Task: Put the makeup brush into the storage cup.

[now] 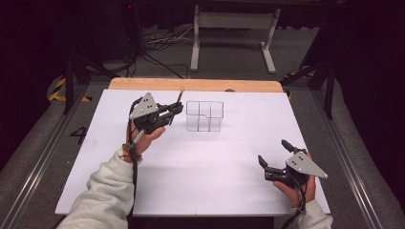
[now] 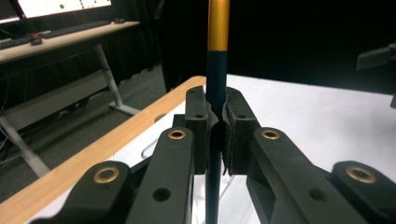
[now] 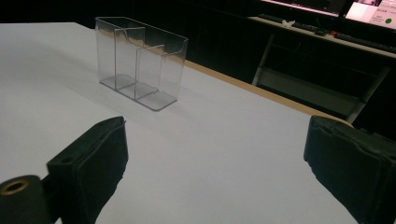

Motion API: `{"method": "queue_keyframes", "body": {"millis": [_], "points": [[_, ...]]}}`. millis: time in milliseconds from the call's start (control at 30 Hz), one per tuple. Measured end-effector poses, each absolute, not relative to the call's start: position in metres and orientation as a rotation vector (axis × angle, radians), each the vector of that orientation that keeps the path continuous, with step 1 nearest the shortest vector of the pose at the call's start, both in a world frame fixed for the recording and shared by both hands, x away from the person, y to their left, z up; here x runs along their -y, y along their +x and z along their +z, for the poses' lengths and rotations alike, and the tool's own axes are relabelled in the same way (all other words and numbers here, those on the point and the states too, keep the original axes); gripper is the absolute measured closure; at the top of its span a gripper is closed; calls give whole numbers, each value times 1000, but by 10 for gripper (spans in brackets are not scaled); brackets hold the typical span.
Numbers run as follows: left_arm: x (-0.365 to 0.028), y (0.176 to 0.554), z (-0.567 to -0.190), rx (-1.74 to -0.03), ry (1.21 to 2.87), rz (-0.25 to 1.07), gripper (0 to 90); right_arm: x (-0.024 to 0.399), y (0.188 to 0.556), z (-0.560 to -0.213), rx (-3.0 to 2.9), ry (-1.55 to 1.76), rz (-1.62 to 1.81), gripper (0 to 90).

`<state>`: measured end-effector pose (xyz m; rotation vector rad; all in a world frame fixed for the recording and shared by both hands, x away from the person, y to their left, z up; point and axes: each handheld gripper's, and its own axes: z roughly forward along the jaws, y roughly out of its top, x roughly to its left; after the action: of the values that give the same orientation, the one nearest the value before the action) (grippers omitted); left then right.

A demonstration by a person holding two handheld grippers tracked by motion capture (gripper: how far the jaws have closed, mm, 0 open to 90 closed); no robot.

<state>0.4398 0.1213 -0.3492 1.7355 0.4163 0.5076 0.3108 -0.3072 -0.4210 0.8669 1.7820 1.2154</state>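
left gripper clamps pencil | right gripper agape, empty | risk: pencil, probably tilted, catches clear organizer rim

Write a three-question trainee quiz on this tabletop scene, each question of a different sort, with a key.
1. True or false: the left gripper is shut on a pen.
2. Multiple choice: the clear organizer stands A) on the white table top, B) on the floor, C) in the right gripper.
3. Fill in: the right gripper's fingers stand ____.

Key: 1 true; 2 A; 3 open, with nothing between them.
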Motion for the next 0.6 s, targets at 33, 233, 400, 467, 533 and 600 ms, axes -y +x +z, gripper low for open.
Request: {"method": "queue_keyframes", "body": {"millis": [33,233,400,467,533,600], "points": [[-120,441,-348,-409,1732,510,827,307,311,-421,-1780,865,1220,69],[-111,448,-342,-397,1701,498,826,307,309,-420,-1772,847,1224,72],[-104,455,-340,-398,1690,489,826,306,310,-420,-1781,842,1209,72],[-101,458,-339,-401,1680,484,826,306,310,-420,-1780,841,1211,72],[-99,461,-339,-402,1676,478,827,307,310,-420,-1778,844,1217,72],[-96,464,-341,-407,1666,467,827,307,309,-420,-1778,842,1219,73]]}}
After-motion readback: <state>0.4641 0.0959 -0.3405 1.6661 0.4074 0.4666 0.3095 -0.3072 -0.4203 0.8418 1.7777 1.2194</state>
